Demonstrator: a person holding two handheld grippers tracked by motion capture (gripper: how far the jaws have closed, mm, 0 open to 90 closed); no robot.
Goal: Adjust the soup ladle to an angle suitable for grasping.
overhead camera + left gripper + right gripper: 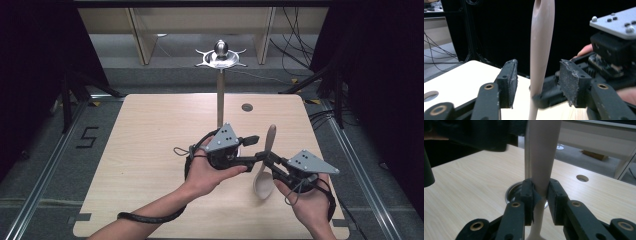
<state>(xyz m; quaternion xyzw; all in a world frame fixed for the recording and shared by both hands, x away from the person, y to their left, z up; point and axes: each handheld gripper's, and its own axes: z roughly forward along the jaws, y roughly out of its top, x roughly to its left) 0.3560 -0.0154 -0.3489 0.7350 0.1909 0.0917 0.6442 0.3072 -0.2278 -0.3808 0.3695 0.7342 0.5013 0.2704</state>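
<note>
A pale wooden spoon (270, 137) is held off the table, handle pointing away and bowl toward the person. My right gripper (267, 159) is shut on its neck; in the right gripper view the pads of that gripper (541, 192) pinch the spoon's handle (542, 150) from both sides. My left gripper (256, 149) is open, one jaw on each side of the handle. Seen along the left gripper (539, 82), the spoon (542, 37) rises through the gap and touches neither pad.
A metal stand with a hooked top ring (220, 55) rises on a thin pole (220, 102) at the table's far middle; its round base (511, 192) sits just behind the spoon. A small hole (247, 107) marks the tabletop. Dark frames and cables surround the table.
</note>
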